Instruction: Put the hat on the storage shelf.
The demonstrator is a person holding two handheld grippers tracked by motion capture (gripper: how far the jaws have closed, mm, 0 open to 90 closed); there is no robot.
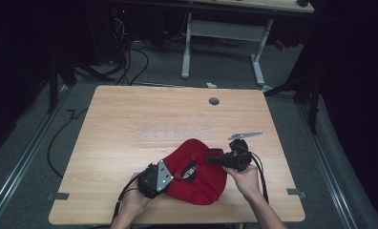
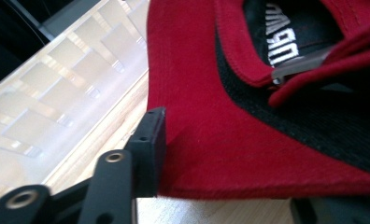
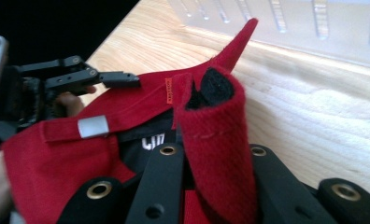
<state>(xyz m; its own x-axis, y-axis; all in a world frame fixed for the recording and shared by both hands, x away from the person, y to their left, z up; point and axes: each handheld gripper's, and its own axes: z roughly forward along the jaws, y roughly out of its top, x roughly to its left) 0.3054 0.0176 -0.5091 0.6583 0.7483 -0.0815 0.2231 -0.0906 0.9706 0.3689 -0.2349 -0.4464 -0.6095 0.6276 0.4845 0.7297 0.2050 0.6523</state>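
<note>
A red cap (image 1: pixel 201 183) with a black lining and a white-lettered label lies upturned on the wooden table (image 1: pixel 130 114), near its front edge. My left gripper (image 1: pixel 176 174) comes in from the cap's lower left. In the left gripper view its jaws are shut on the cap's red edge (image 2: pixel 230 140), with one black finger (image 2: pixel 150 140) on top of the cloth. My right gripper (image 1: pixel 210 158) reaches in from the right. In the right gripper view it (image 3: pixel 216 186) is shut on a folded-up piece of red fabric (image 3: pixel 216 135). The left gripper (image 3: pixel 122 79) shows beyond it.
A clear plastic strip (image 1: pixel 175 135) lies flat just behind the cap. A small grey metal tool (image 1: pixel 244 135) rests to the right of it. A grey grommet (image 1: pixel 214 101) sits near the table's far edge. Beyond stand a desk's white legs (image 1: pixel 187 52) and floor cables.
</note>
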